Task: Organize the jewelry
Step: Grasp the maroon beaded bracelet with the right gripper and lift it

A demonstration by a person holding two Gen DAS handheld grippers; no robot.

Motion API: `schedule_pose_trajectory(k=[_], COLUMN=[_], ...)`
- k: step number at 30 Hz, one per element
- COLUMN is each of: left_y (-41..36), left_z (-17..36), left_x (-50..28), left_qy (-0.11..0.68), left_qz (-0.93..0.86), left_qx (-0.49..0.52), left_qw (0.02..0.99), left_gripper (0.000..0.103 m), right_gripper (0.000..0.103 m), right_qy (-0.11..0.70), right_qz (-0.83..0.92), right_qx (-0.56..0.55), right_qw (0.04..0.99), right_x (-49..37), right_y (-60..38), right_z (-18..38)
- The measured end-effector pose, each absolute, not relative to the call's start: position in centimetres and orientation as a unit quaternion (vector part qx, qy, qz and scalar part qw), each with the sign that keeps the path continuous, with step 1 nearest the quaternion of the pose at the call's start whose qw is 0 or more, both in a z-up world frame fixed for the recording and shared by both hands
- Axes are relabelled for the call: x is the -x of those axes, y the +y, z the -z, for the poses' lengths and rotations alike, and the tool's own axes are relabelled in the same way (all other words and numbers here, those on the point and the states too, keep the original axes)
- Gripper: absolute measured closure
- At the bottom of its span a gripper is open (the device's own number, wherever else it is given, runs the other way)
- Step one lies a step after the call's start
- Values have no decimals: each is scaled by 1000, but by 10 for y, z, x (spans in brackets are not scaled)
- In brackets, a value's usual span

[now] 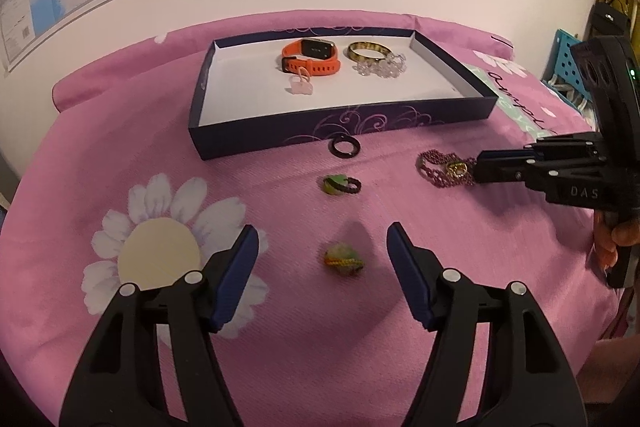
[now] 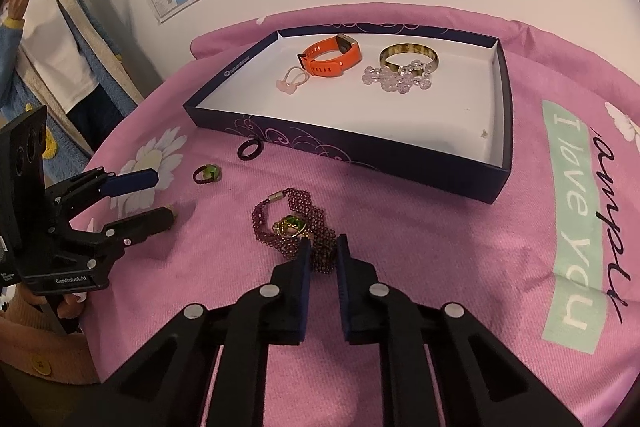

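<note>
A dark purple box (image 1: 344,131) (image 2: 400,155) on the pink bedspread holds an orange watch (image 1: 312,57) (image 2: 332,57), a gold bangle (image 1: 366,51) (image 2: 408,57), clear beads (image 1: 380,66) (image 2: 396,79) and a pink hair tie (image 1: 298,83) (image 2: 292,79). My left gripper (image 1: 322,247) (image 2: 160,197) is open around a small green bead ring (image 1: 344,261). My right gripper (image 2: 323,251) (image 1: 476,169) is nearly shut around the near end of a purple beaded bracelet (image 2: 296,227) (image 1: 440,167) that has a gold-green ring (image 2: 290,227) on it.
A black ring (image 1: 344,147) (image 2: 249,150) lies by the box's front wall. A green and dark bead ring (image 1: 340,185) (image 2: 207,173) lies between it and my left gripper. A map hangs on the wall behind. A blue crate (image 1: 572,67) stands at the right.
</note>
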State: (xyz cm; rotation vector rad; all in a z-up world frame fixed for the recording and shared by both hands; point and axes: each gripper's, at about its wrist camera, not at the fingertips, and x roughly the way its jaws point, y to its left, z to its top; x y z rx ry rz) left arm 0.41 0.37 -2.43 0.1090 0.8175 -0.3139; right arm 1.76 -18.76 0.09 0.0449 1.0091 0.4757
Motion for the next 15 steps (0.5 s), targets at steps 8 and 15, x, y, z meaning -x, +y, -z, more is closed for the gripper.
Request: schedule_pose_trajectory(k=[8,15], left_y=[4,4], left_z=[26,23], left_x=[-5,-9], left_qy=[403,398], left_qz=[164,170], left_qx=[-50,-49], left_qw=[899,900], left_gripper=[45,46], right_gripper=[97,98], right_qy=[468,449], right_qz=[-223,-226], right_qx=[-29,-28], right_qw=[855,864], right_x=[-17,-17], right_y=[-190,-189], right_z=[-5,-17])
